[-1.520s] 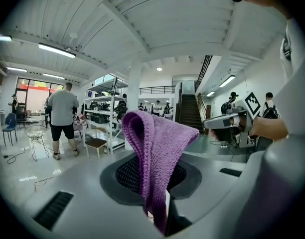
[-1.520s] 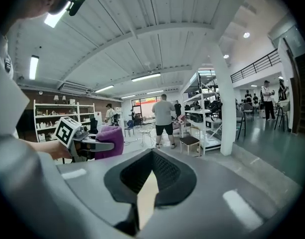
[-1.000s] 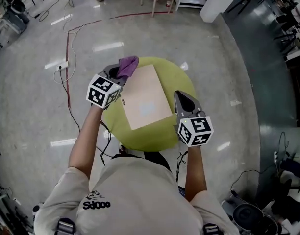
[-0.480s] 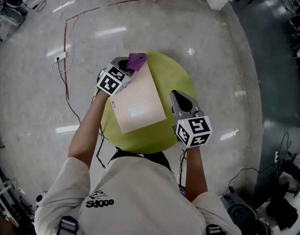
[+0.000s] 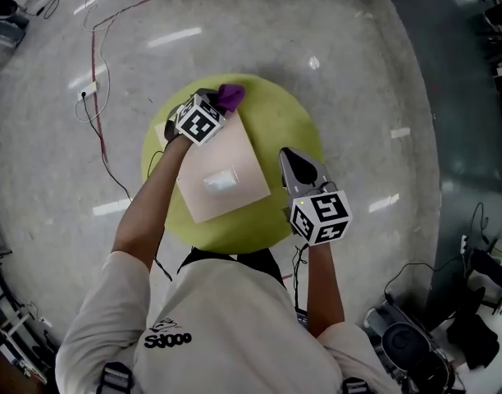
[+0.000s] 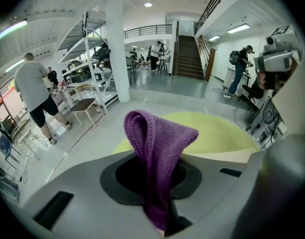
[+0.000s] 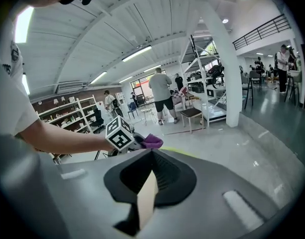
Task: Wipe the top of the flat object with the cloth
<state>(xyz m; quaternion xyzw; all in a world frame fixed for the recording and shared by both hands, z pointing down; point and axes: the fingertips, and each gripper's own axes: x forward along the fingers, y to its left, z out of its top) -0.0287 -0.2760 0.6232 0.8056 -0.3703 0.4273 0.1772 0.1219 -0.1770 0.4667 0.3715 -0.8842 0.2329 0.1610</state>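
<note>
The left gripper (image 5: pixel 215 105) has its fingers pinched on a purple cloth (image 6: pixel 160 148), a folded loop of which stands out past the fingertips. That loop lies over the far corner of the flat beige board (image 5: pixel 222 175); whether it presses on the board's top cannot be told. The right gripper (image 5: pixel 294 161) has its fingers closed on the board's right edge, which shows as a thin pale strip (image 7: pixel 146 203) between the dark pads. The board lies askew on the round green tabletop (image 5: pixel 276 113). Between the 2 sets of fingers its whole top is bare, with a bright glare patch near its middle. Its near left corner, on the person's side of the left fingers, comes close to the tabletop's rim. Beyond the cloth and ahead of the right fingers, a broad crescent of green is open. Behind the right fingers only a narrow band remains before the rim. Outside the left fingers, the polished floor (image 5: pixel 358 72) carries a red cable (image 5: pixel 93 64).
</note>
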